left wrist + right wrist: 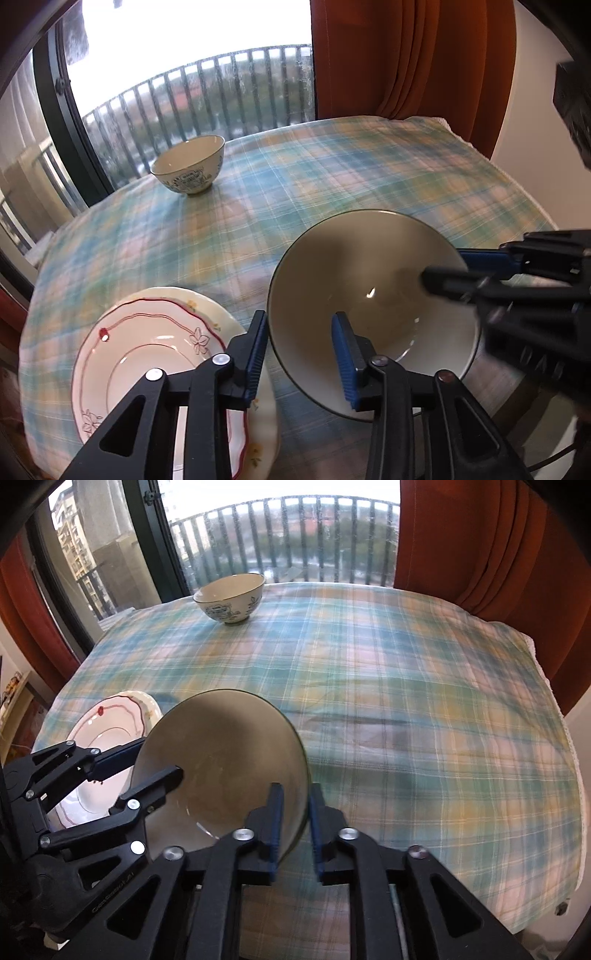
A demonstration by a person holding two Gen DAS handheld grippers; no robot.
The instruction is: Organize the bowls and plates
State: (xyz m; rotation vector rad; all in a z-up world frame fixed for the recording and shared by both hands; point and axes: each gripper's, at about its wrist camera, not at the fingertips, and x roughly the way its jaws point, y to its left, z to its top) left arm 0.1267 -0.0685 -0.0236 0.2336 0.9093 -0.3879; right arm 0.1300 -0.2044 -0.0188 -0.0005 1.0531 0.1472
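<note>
A plain cream bowl with a dark rim (369, 280) (225, 753) is held off the plaid-covered table between both grippers. My left gripper (301, 354) straddles its left rim, one finger inside and one outside. My right gripper (295, 812) straddles its right rim the same way, jaws close on the wall; it also shows in the left wrist view (443, 275). My left gripper shows in the right wrist view (155, 764). A stack of two floral plates (147, 347) (110, 731) lies at the near left. A blue-patterned bowl (190, 164) (231, 596) stands at the far left edge.
The plaid tablecloth (406, 701) covers a round table by a window with balcony railing (295, 535). Orange curtains (406, 55) hang at the far right, close to the table's back edge.
</note>
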